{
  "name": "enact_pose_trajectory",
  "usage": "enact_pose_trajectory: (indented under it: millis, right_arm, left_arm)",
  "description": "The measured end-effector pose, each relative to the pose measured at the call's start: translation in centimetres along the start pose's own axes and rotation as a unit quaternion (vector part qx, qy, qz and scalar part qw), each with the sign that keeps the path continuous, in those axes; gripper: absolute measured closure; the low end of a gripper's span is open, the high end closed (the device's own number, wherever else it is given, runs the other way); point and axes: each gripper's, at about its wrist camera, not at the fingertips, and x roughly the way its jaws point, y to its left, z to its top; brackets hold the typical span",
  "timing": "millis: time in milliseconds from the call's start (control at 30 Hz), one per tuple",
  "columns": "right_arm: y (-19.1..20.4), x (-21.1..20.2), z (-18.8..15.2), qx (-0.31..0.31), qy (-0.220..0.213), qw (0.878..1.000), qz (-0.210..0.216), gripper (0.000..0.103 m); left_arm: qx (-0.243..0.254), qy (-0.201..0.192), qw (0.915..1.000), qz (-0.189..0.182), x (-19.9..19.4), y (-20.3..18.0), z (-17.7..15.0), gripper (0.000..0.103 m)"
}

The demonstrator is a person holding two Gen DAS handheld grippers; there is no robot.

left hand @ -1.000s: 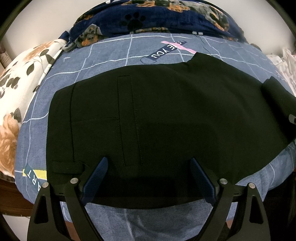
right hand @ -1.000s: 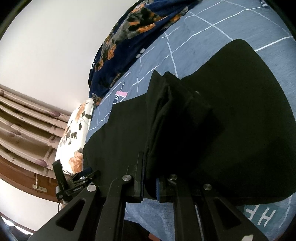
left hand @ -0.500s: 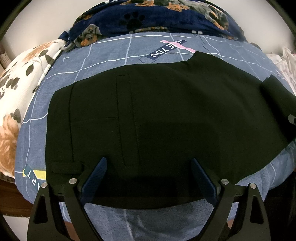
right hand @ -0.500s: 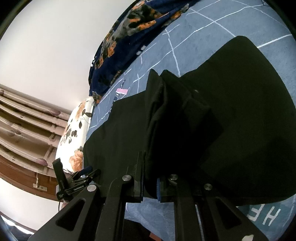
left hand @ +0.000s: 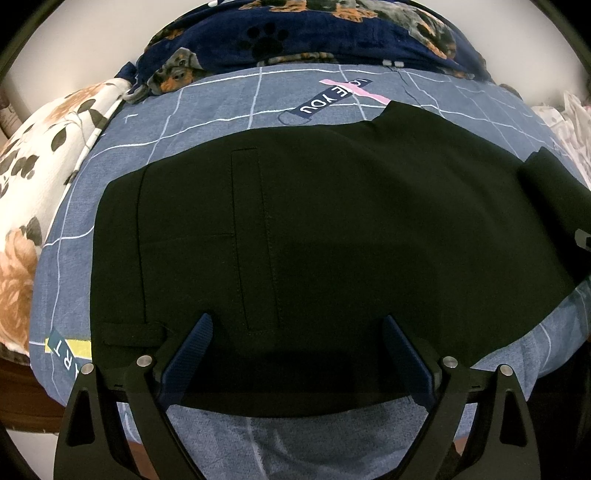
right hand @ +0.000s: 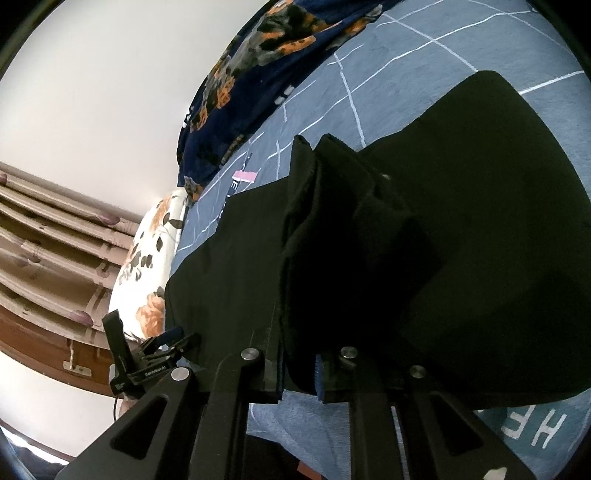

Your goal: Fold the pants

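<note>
While the black pants (left hand: 332,240) lie spread on the bed (left hand: 221,99), filling the middle of the left view, the right gripper (right hand: 299,373) has its jaws clamped on a bunch of the pants cloth at the bottom middle of its own view. That bunch stands up in thick folds above the jaws, so it looks like one end of the pants is being lifted to fold over the flat part. The left gripper (left hand: 295,354) sits low in its view with its jaws wide apart, over the near edge of the pants and holding nothing. The next move likely calls for the right gripper to carry its bunch across and lay it flat, edge on edge, while the left one helps keep the flat part from sliding. Only the left view shows the seams, the dog blanket (left hand: 314,33) at the top and the flower pillow (left hand: 44,155) at the left. Only the right view shows the clamped cloth up close, plus the curtain (right hand: 48,251) at the left.
</note>
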Motion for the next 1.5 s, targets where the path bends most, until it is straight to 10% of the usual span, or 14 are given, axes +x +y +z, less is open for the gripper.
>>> enact_pose_trajectory:
  millis: [1500]
  right_arm:
    - [1.6,1.5,-0.7,0.016,0.053,0.996,0.073,0.03]
  left_arm:
    - [0.004,0.003,1.0,0.003,0.3,-0.2,0.0,0.007]
